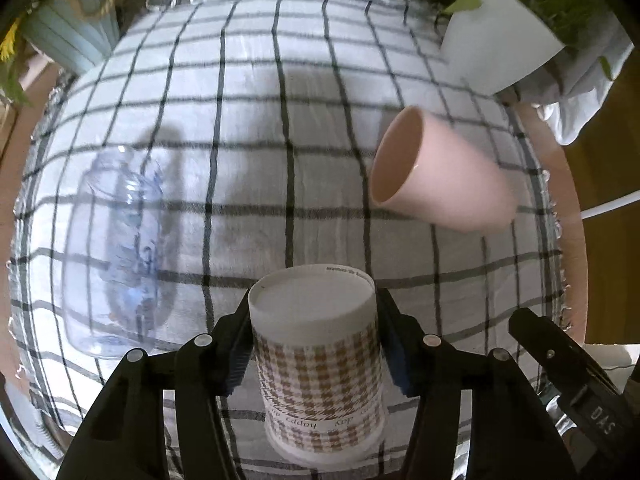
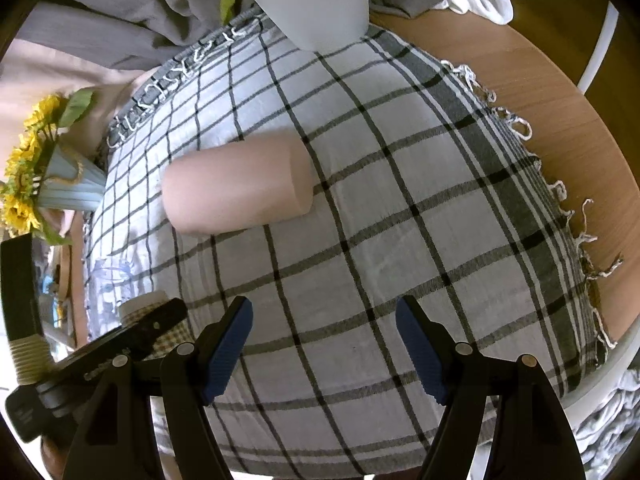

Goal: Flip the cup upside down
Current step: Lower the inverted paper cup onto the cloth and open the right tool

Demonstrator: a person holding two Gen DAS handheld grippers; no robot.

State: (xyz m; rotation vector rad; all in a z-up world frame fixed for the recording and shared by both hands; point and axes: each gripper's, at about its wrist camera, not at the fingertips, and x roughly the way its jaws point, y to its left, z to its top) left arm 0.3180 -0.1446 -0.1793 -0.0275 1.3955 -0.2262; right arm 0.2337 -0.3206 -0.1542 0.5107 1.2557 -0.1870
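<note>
Between the left gripper's (image 1: pixel 314 344) blue pads stands the paper cup (image 1: pixel 320 360), brown houndstooth print, its flat closed base turned up and its wide mouth down on the checked cloth (image 1: pixel 240 140); the lettering on it reads inverted, so this cup looks already flipped. Both pads sit against its sides, though whether they press or merely touch I cannot tell for certain. Beyond the paper cup and off to its right lies the pink cup (image 1: pixel 436 172) on its side, apart from it, long axis running roughly left-to-right across the cloth with the open mouth facing back toward the paper cup's far side. Seen from the right gripper (image 2: pixel 324 348), whose jaws stand wide with nothing between them, the pink cup (image 2: pixel 240 184) lies ahead and slightly left, its closed base the nearer end on the right. By my judgement the right gripper is the better placed for it, coming in across its axis. Left of the paper cup a clear plastic jar (image 1: pixel 120 256) lies on its side.
</note>
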